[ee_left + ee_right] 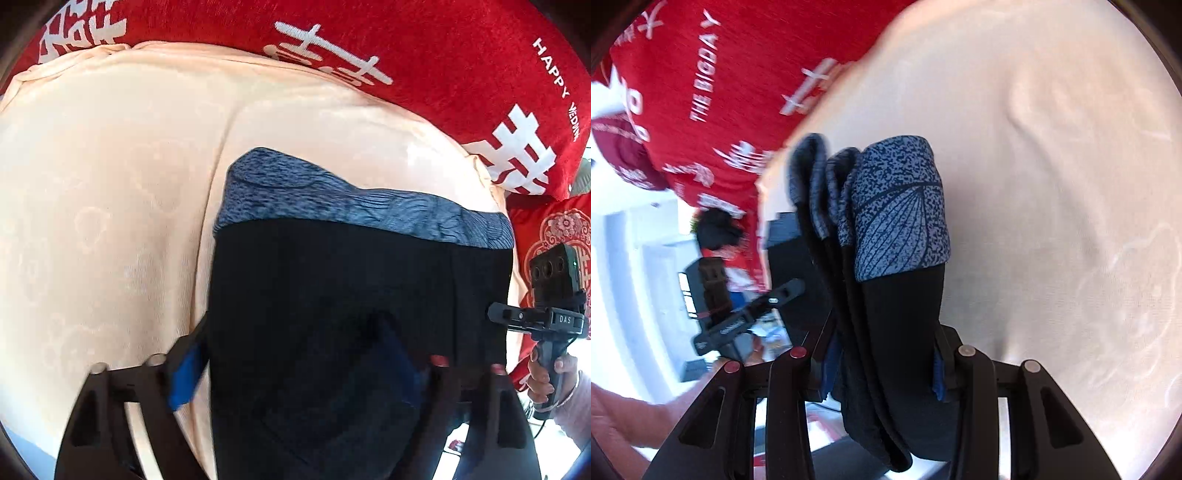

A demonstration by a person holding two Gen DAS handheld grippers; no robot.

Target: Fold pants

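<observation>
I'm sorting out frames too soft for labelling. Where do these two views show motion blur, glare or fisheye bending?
Left wrist view: the left gripper's fingers smear, the pants go nearly featureless black, and the red cover bends along the rim. Right wrist view: left side streaked and blown out, leaf-print band sharp.

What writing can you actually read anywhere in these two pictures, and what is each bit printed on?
"HAPPY": red cloth, white letters at its right edge.
"THE BIGDAY": the same red cloth, right wrist view.
"DAS": label on the right gripper.
Large white Chinese characters on the red cloth: plainly visible, not transcribed here.
Smaller word below "HAPPY" and other small white print: too blurred.
</observation>
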